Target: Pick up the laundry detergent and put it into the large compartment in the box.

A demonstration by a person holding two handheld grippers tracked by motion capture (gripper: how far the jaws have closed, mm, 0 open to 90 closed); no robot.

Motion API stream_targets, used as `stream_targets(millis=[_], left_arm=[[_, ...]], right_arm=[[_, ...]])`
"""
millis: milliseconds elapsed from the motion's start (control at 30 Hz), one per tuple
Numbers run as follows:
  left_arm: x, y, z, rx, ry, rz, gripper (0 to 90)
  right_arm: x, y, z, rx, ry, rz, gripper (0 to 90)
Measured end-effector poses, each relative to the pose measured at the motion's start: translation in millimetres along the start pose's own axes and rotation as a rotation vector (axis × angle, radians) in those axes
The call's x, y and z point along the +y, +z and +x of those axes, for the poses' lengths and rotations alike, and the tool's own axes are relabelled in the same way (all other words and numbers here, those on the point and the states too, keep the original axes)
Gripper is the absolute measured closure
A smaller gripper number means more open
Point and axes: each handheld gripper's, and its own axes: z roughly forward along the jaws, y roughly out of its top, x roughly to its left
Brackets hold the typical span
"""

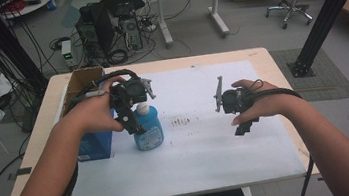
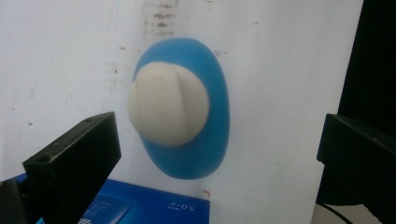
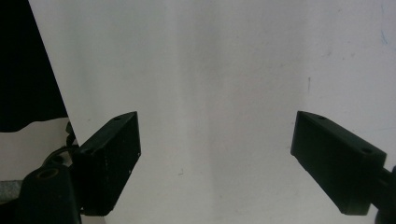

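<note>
Reaching down over the blue plastic pump bottle with the white dispenser head (image 1: 147, 127), the left gripper (image 1: 133, 123) is held with its two black jaws spread wide apart and nothing between them yet. The grasp is judged not yet made: in the left gripper view the blue plastic pump bottle (image 2: 187, 109) is seen from above, lying ahead of the jaws and between their lines, with clear space on both sides of the white dispenser head (image 2: 166, 105). What appears left is the lowering onto the bottle, the closing, and whatever lift or carry is meant after that.

The bottle stands upright on the white paper sheet (image 1: 209, 149) that covers the light wooden table (image 1: 271, 61), directly beneath the left gripper. Just behind that gripper's near jaw, on the side toward the hand, a dark blue printed carton (image 1: 96, 143) is seen, and its corner (image 2: 140, 205) shows at the bottom of the left gripper view, close beside the bottle's base; whether the two touch cannot be told.

The left hand (image 1: 95, 114) is bent at the wrist so that the tool is pointed steeply downward, the forearm coming in low from the near edge.

The right gripper (image 1: 239, 120) is held well apart from the bottle, over bare paper, its jaws likewise spread wide and empty in the right gripper view. The right hand (image 1: 256, 100) is kept level, with the tool tipped downward toward the sheet.
</note>
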Motion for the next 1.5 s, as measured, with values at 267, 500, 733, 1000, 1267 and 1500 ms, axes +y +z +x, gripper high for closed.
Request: stream_targets(millis=[267, 500, 733, 1000, 1267, 1500], left_arm=[[2.0, 6.1, 6.3, -0.006, -0.003, 0.021, 0.0], [4.9, 11.8, 11.1, -0.009, 0.002, 0.033, 0.0], [8.0, 20.5, 14.7, -0.013, -0.002, 0.052, 0.0], [11.5, 28.3, 17.7, -0.012, 0.0, 0.083, 0.1], [16.2, 36.6, 18.9, -0.006, 0.008, 0.119, 0.0], [17.2, 41.0, 20.1, -0.002, 0.01, 0.129, 0.1]], right_arm=[[1.8, 1.6, -1.4, 0.001, -0.002, 0.002, 15.9], [1.5, 4.0, -3.6, 0.011, 0.001, -0.003, 15.9], [2.4, 6.3, -2.8, 0.014, -0.001, 0.002, 15.9], [2.7, 8.0, -2.4, 0.014, 0.0, 0.004, 15.9], [2.4, 9.3, -3.1, 0.013, -0.001, 0.002, 15.9], [1.9, 10.2, -3.8, 0.016, 0.001, 0.002, 15.9]])
